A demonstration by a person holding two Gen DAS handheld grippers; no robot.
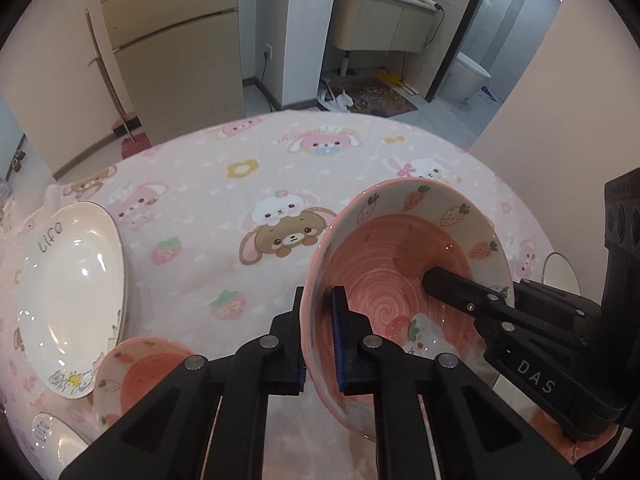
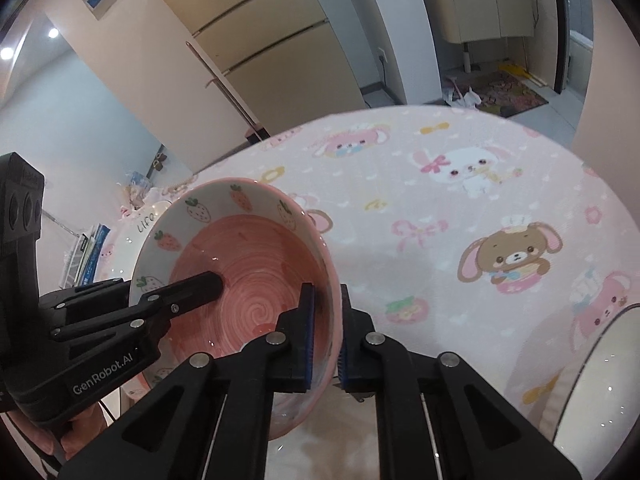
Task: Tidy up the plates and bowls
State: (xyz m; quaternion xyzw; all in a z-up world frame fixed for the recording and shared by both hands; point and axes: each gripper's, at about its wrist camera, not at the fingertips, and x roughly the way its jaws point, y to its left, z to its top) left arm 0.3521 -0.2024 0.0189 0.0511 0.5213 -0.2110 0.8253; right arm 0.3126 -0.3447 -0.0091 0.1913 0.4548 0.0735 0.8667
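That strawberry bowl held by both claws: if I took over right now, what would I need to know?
Left gripper: shut on the strawberry bowl rim.
Right gripper: shut on the opposite rim; bowl held tilted over the table.
Elsewhere: white plate at left, a smaller pink bowl beside it, another white plate near the bottom edge.
Done: bowl gripped.
Left: set it down and group bowls and plates, probably nesting it with the pink bowl.

Pink strawberry bowl [image 1: 404, 256] — tilted, above white plate [image 1: 68, 280].
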